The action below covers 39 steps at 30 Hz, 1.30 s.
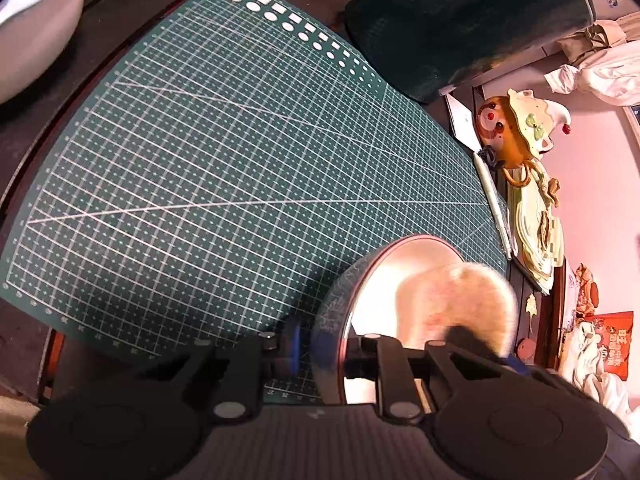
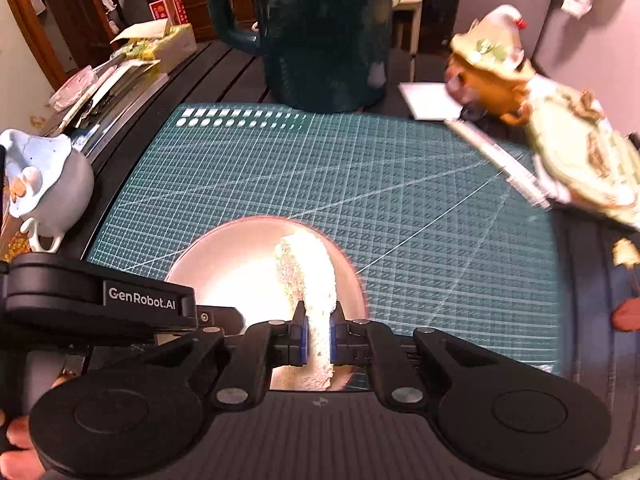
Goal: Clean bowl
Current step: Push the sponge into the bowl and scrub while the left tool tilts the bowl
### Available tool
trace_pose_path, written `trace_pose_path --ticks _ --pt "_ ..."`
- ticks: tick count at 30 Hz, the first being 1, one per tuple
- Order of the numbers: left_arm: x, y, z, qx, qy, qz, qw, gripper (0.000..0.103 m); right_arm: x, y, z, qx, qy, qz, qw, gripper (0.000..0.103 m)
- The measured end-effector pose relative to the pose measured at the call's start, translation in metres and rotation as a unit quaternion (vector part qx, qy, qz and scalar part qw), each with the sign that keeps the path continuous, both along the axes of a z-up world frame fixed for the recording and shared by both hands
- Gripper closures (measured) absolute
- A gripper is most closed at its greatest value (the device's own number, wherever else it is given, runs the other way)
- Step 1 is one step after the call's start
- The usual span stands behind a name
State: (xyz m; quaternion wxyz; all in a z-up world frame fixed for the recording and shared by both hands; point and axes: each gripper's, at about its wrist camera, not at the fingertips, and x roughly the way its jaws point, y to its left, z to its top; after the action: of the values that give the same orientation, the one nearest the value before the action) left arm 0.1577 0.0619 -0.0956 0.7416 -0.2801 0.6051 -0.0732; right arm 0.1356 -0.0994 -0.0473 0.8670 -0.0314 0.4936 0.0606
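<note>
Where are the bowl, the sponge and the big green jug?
bowl (image 2: 224, 272): right wrist view, bare inner surface left of the sponge.
sponge (image 2: 316, 276): right wrist view, its pale side above the fingers.
green jug (image 2: 324, 40): right wrist view, middle of its body.

- Shallow round bowl (image 2: 224, 264) with pale glossy inside and reddish rim, tilted on the mat.
- Cream fuzzy sponge (image 2: 316, 280), upright on edge inside the bowl.

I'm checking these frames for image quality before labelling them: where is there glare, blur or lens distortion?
Left wrist view: the sponge in the bowl is smeared by motion blur; mat grid lines bow from the fisheye. Right wrist view: the bowl's inside is blown out by glare; the figurine and pen at right are blurred, while the right tool is sharp.
</note>
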Motion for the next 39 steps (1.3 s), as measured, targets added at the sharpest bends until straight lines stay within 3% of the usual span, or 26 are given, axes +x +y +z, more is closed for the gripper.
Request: trace_pose_path --ticks 4,6,8,11,14,16,19,21,22,26,31,39 --pt "-0.001 -0.001 0.002 0.003 0.000 0.000 1.0000 0.085 -0.010 -0.003 0.022 -0.017 -0.038 -0.004 0.999 0.095" --pt "-0.002 -0.001 0.007 -0.002 0.003 0.005 1.0000 0.087 -0.014 -0.012 0.035 -0.001 -0.055 -0.013 0.998 0.094" --pt "-0.004 0.000 0.012 -0.010 0.002 0.008 0.9999 0.078 -0.015 -0.021 0.044 0.012 -0.066 -0.023 0.997 0.094" --pt "-0.010 -0.006 0.020 -0.007 0.002 0.010 0.9999 0.072 -0.013 -0.030 0.046 0.023 -0.067 -0.031 0.997 0.094" --pt "-0.021 -0.013 0.017 -0.021 0.032 0.021 0.9990 0.066 -0.011 -0.032 0.045 0.036 -0.059 -0.030 0.997 0.094" --pt "-0.028 -0.020 0.012 -0.033 0.056 0.024 0.9976 0.065 -0.011 -0.031 0.045 0.038 -0.061 -0.028 0.997 0.094" --pt "-0.034 -0.026 0.012 -0.026 0.055 0.029 0.9977 0.065 -0.011 -0.032 0.046 0.044 -0.063 -0.028 0.997 0.094" --pt "-0.038 -0.030 0.012 -0.022 0.054 0.033 0.9977 0.071 -0.011 -0.034 0.047 0.047 -0.064 -0.031 0.996 0.094" --pt "-0.040 -0.032 0.012 -0.020 0.054 0.035 0.9977 0.080 -0.010 -0.035 0.047 0.049 -0.064 -0.033 0.996 0.094" --pt "-0.041 -0.037 0.016 -0.004 0.039 0.030 0.9988 0.083 -0.009 -0.040 0.047 0.056 -0.063 -0.040 0.996 0.094" --pt "-0.030 -0.038 0.032 0.030 -0.008 0.020 0.9993 0.090 -0.008 -0.041 0.046 0.067 -0.058 -0.035 0.995 0.093" --pt "-0.016 -0.020 0.035 0.010 -0.036 0.038 0.9986 0.090 -0.004 -0.043 0.038 0.143 -0.021 -0.001 0.990 0.093"
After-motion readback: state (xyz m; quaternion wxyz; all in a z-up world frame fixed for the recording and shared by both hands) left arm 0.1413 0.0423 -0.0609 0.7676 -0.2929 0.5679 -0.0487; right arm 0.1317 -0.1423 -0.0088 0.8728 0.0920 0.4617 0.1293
